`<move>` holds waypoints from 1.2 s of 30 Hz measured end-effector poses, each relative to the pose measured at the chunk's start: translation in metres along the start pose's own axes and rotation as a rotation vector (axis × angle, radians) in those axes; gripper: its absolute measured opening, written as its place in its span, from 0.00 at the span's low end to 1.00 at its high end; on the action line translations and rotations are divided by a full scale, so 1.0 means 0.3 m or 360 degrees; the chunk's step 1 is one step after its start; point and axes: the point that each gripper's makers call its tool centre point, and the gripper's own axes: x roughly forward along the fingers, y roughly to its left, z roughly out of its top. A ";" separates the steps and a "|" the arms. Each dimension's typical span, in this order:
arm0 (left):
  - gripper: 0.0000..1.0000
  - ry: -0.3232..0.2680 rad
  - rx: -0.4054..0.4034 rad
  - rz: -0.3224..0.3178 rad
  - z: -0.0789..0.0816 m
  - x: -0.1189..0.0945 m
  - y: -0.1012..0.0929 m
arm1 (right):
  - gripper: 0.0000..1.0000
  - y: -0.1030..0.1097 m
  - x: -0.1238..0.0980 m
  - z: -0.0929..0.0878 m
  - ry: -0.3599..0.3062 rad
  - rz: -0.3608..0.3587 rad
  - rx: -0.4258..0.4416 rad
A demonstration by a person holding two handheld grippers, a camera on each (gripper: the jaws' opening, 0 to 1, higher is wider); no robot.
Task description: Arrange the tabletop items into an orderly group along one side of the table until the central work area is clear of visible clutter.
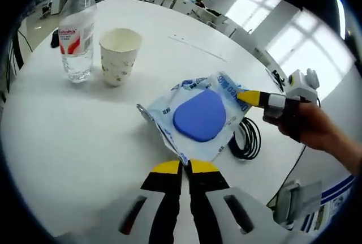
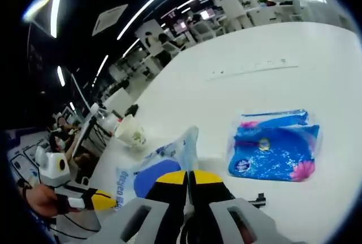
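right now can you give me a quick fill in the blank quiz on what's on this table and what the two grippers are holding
1. Both the left gripper and the right gripper are shut on the clear packet holding a ____ pad.
2. The paper cup stands beside a plastic ____.
3. The blue tissue pack has a ____ flower printed at one corner.
4. A coiled ____ cable lies next to the packet.

Missing words: blue; bottle; pink; black

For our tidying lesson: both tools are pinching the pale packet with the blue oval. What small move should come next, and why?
Probably slide the packet towards the water bottle and paper cup. The left tool and right tool grip opposite edges, and bottle and cup already stand together.
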 end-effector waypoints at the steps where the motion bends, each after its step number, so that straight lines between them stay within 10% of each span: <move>1: 0.01 0.0001 -0.0004 -0.0002 0.004 0.005 -0.001 | 0.00 -0.011 0.017 0.017 -0.0004 -0.0004 0.0001; 36: 0.00 -0.0099 -0.0148 -0.0004 0.189 0.160 0.086 | 0.00 -0.144 -0.002 0.024 -0.0134 -0.0244 0.0120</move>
